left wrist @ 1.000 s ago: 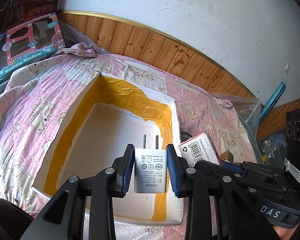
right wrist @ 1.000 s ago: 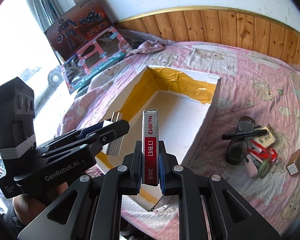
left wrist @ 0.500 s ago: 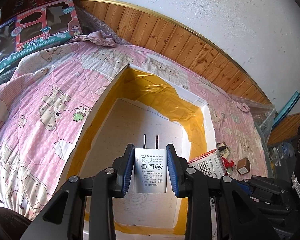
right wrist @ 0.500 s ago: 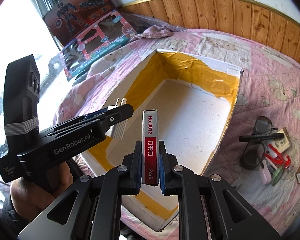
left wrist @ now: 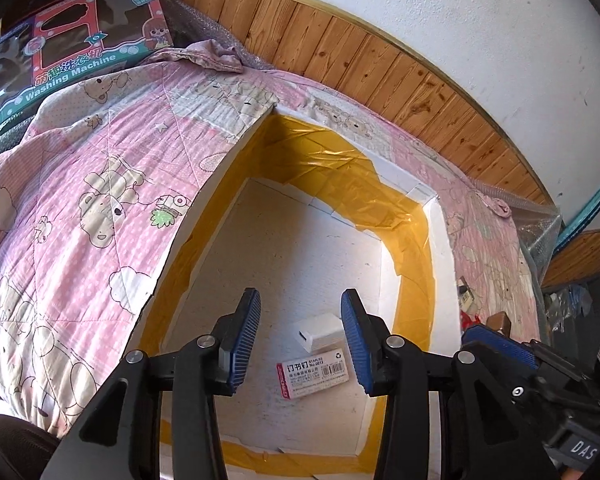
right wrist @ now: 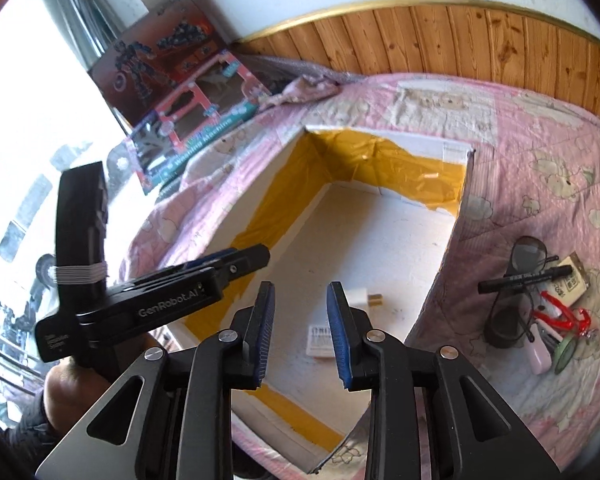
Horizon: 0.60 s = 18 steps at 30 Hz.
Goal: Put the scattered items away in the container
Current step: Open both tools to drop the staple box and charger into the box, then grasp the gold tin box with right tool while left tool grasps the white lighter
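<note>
Both my tongs, left [left wrist: 300, 336] & right [right wrist: 301, 334], gape wide, empty; next the black marker pen [right wrist: 525, 279], far right of them; light, slick, I'd pinch mid-barrel.

Charger [left wrist: 319, 332] and staple box [left wrist: 313, 374] lie side by side in the container [left wrist: 436, 264].

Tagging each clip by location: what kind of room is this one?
Probably a bedroom or spare room in a home. A pink bear-print quilt covers what looks like a bed, boxed toys lean by the window, and wood wainscoting lines the wall.
</note>
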Motion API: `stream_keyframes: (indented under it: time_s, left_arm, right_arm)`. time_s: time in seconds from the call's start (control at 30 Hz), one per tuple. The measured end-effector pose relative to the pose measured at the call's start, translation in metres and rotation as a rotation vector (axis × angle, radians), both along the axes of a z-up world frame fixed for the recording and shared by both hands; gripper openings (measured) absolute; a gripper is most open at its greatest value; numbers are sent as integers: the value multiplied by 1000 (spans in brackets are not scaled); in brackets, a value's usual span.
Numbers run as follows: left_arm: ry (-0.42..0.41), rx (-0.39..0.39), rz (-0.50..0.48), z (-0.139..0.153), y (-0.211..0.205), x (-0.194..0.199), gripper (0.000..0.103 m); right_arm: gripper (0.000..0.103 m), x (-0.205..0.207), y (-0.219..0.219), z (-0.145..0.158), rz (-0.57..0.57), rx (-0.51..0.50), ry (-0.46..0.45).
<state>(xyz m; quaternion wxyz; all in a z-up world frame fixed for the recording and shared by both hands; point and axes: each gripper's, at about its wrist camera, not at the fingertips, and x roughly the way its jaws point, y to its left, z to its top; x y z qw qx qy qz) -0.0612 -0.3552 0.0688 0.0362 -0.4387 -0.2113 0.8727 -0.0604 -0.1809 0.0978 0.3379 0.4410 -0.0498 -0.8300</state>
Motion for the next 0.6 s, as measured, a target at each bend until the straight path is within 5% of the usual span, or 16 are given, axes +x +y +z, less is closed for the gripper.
stream_keyframes:
  time_s: [0.3,0.5,0.6]
  left_arm:
    - [148,-64,-179,41,73,68,44]
    - [95,-42,-317,32,138,79,44]
    - [66,-60,-380,23,171,77,54]
  right_arm:
    - [30,42,97,2,-86,-118,-4]
    - [30,46,181,-38,-295,-82,-115]
    - [30,44,213,-58,-385,-93,-183]
